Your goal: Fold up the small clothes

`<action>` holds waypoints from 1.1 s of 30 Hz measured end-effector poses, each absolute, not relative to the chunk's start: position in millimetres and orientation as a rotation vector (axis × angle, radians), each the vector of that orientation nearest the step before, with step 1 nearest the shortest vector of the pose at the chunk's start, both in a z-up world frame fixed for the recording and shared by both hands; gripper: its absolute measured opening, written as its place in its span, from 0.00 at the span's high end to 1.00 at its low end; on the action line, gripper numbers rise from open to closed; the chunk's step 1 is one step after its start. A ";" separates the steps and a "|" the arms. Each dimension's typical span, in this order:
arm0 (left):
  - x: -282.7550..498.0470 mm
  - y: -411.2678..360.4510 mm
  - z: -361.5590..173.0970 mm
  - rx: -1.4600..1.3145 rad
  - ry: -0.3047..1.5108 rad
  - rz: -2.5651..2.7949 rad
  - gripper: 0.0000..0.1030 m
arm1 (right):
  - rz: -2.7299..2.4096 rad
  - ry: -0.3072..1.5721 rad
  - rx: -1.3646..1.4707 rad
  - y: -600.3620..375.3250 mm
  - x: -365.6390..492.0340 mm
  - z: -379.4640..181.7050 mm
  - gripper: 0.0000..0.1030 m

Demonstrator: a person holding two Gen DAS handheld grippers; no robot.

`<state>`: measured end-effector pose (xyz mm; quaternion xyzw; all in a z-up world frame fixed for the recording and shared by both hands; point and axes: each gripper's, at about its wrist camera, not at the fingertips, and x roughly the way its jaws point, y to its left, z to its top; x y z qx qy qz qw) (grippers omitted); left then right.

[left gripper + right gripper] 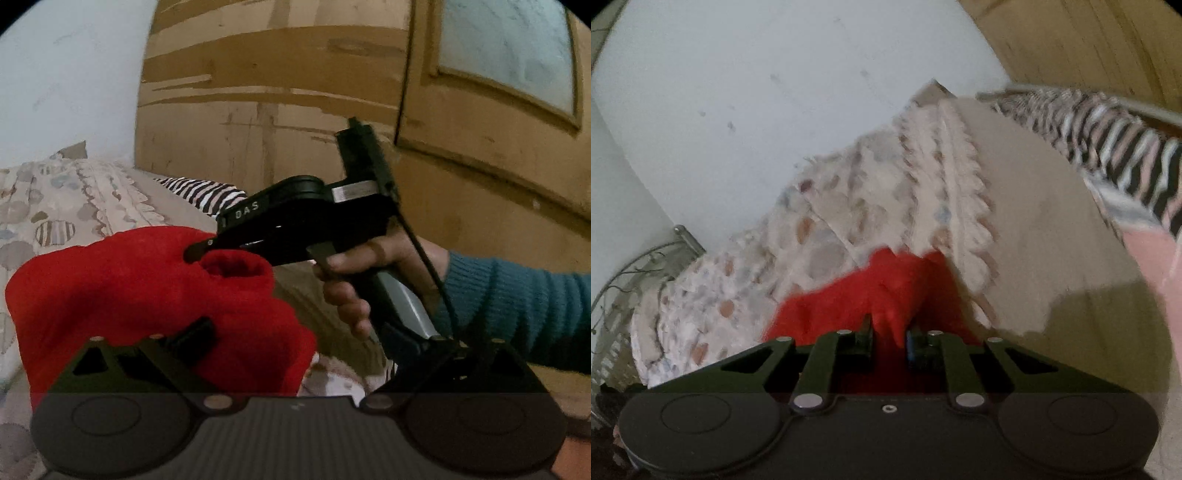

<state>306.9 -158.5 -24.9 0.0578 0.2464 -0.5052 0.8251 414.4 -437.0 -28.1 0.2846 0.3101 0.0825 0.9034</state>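
A small red knit garment [122, 291] hangs lifted above the bed. In the left wrist view my right gripper [197, 251] comes in from the right, held by a hand in a teal sleeve, its fingers pinched on the garment's upper edge. In the right wrist view the right gripper [889, 338] is shut with red cloth [849, 295] between its fingertips. My left gripper [258, 343] has one finger [192, 338] showing against the red cloth; the other finger is hidden, so its state is unclear.
A patterned beige bedspread [849, 206] covers the bed [62, 199] below. A zebra-striped cloth [207, 192] lies at the far side, also in the right wrist view [1126, 147]. A wooden wardrobe [295, 110] stands behind. A white wall [757, 92] and a metal rack [635, 266] are at left.
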 end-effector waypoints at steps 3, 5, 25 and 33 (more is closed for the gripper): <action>297.7 -150.6 -19.2 0.128 0.496 -1.063 0.04 | 0.189 0.631 0.646 -444.4 413.9 -42.1 0.81; 294.4 -140.4 -11.2 0.080 0.480 -1.049 0.04 | 0.197 0.624 0.616 -442.7 412.8 -44.1 0.81; 375.9 -58.1 -35.9 -0.393 0.861 -0.648 0.00 | 0.135 0.602 0.501 -430.9 394.1 -36.4 0.74; 374.3 -74.5 -64.5 -0.352 0.926 -0.676 0.00 | 0.105 0.583 0.497 -431.7 361.9 -12.8 0.30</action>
